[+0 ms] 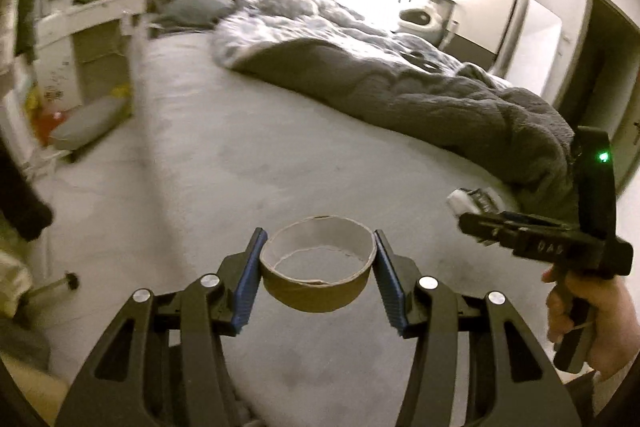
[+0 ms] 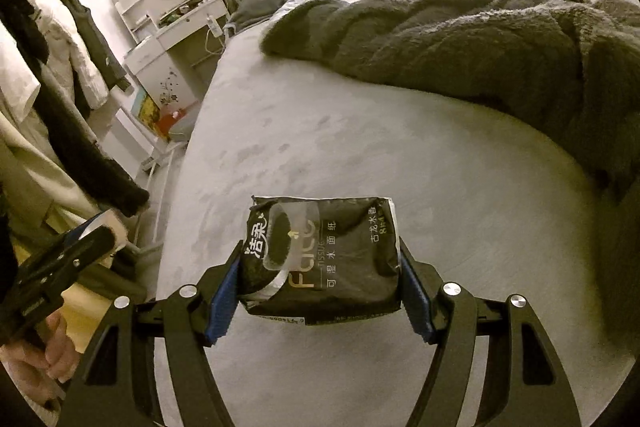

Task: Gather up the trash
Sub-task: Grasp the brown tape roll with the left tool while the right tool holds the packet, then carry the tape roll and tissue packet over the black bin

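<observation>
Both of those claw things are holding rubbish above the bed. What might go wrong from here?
1. The left hand-held gripper squeezes the open cardboard ring only at its two sides; thin card might buckle and slip out.
2. The right hand-held gripper pinches the soft black tissue pack at its ends; it might sag and slide free.
3. Either piece would probably drop back onto the grey bed sheet.

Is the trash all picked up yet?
Nearly. The left hand-held gripper holds a cardboard ring, and the right hand-held gripper holds a black tissue pack. The sheet around them shows no other litter. No bin is in view, so dropping both remains.
</observation>
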`<state>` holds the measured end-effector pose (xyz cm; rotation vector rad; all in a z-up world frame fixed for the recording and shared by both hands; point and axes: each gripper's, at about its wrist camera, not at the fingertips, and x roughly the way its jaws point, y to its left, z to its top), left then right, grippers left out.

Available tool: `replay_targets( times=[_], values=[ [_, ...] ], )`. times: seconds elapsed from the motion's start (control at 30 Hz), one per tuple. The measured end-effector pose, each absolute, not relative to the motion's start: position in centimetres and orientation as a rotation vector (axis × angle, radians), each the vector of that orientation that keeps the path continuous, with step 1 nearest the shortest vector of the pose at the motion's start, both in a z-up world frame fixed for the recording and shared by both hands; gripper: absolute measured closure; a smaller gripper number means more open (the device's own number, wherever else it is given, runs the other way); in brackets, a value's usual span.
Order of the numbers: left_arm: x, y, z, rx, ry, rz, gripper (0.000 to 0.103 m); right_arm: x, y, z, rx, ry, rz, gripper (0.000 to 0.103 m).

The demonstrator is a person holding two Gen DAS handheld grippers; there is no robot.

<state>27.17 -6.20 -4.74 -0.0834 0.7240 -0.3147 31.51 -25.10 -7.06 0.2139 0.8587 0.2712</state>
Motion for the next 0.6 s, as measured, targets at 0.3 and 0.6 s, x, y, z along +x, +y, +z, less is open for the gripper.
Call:
replay_targets(
  times=[0.3, 0.6],
  values=[
    [22.5, -0.5, -6.1, -0.144, 0.712, -0.197, 0.048, 27.5, -20.6, -6.8, 0.200, 0.813, 0.274, 0.033],
    [19.7, 4.5, -7.7, -0.164, 0.740, -0.105, 0.048, 25.3, -15.0, -6.9, 0.131, 0.820, 0.339, 0.033]
  ],
)
